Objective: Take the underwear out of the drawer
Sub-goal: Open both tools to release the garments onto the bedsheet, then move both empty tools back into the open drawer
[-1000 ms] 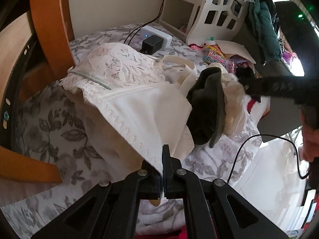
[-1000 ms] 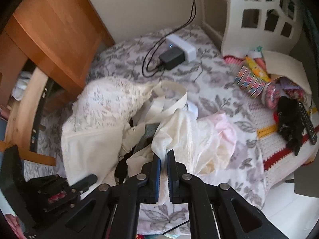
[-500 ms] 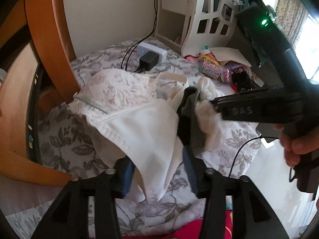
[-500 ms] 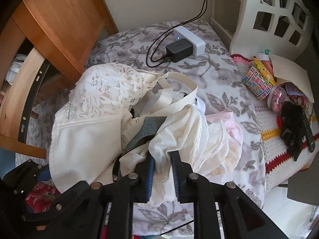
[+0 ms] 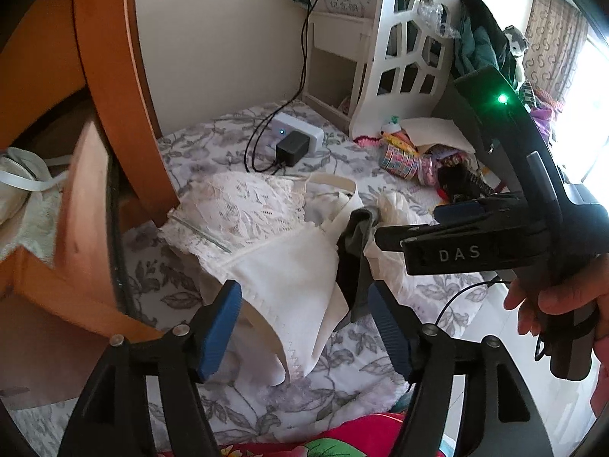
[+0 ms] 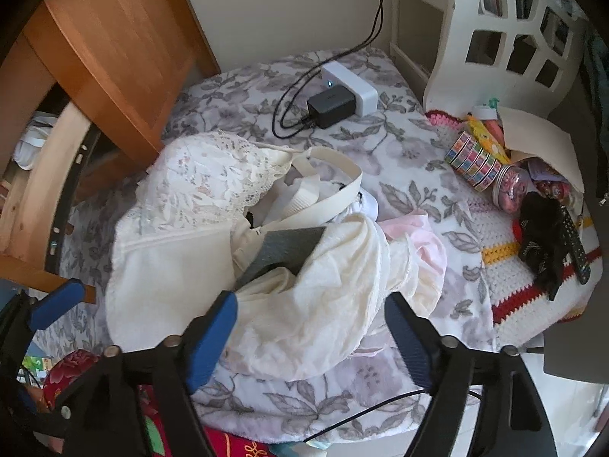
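A pile of underwear lies on the floral bed cover (image 6: 399,160): a lace bra (image 6: 213,179), a white brief (image 5: 300,274), a dark grey piece (image 6: 289,247), a cream garment (image 6: 316,304) and a pink one (image 6: 418,236). My left gripper (image 5: 304,323) is open just above the white brief, touching nothing. My right gripper (image 6: 308,335) is open over the cream garment, its jaws empty. In the left wrist view the right gripper (image 5: 403,228) comes in from the right, held by a hand (image 5: 563,301). The wooden drawer (image 5: 87,198) stands open at left with white garments (image 5: 23,190) inside.
A white power strip with a black charger (image 6: 331,103) and cables lies behind the pile. A white cut-out shelf (image 6: 506,38) stands at back right. Tape rolls (image 6: 475,160), a jar (image 6: 510,190) and a remote (image 6: 574,243) lie on a crochet blanket at right. Red floral fabric (image 5: 342,441) lies below.
Both grippers were shut on garments a second ago; both have opened and drawn back, leaving the white brief and the cream garment on the pile.
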A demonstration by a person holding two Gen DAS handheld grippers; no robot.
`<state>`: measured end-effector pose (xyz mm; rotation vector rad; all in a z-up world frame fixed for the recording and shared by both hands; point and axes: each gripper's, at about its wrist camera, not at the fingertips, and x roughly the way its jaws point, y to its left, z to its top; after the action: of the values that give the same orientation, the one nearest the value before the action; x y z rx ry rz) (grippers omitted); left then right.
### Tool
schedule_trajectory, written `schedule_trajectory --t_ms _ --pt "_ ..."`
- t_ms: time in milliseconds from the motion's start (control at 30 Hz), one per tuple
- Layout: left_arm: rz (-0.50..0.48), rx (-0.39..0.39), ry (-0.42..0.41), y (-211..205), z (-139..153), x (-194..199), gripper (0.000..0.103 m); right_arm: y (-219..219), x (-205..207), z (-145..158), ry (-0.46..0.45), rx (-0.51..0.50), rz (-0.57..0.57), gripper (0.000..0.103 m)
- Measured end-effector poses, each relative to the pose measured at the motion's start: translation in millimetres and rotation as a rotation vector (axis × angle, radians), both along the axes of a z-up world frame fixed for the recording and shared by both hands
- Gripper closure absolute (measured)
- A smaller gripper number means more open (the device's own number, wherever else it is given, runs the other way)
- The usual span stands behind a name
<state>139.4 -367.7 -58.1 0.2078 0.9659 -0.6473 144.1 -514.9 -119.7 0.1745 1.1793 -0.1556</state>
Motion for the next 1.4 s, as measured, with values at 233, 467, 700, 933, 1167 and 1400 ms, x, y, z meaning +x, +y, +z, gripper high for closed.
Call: schedule_trajectory --t_ms 233,467,700,933,1167,1400 --pt "-0.001 -0.021 -0.031 6 19 -9 0.019 7 -8 25 -0.051 -0.03 0.006 0.0" --pt "0.012 -0.02 -0.069 17 35 -18 0.008 9 -20 41 -0.089 -0.025 -0.021 0.0" --pt "0.035 -0.059 -0.099 33 58 -29 0.007 20 -38 69 -0.11 -0.059 -0.029 0.0" --pt "0.063 -0.105 -0.136 59 85 -36 0.002 43 -54 98 -0.138 -0.086 0.001 0.0" --pt "0.113 -0.14 -0.17 95 109 -31 0.002 72 -61 127 -0.174 -0.128 0.043 0.0" --pt "0.196 -0.125 -0.219 154 126 -16 0.001 109 -56 151 -0.202 -0.16 0.11 0.0"
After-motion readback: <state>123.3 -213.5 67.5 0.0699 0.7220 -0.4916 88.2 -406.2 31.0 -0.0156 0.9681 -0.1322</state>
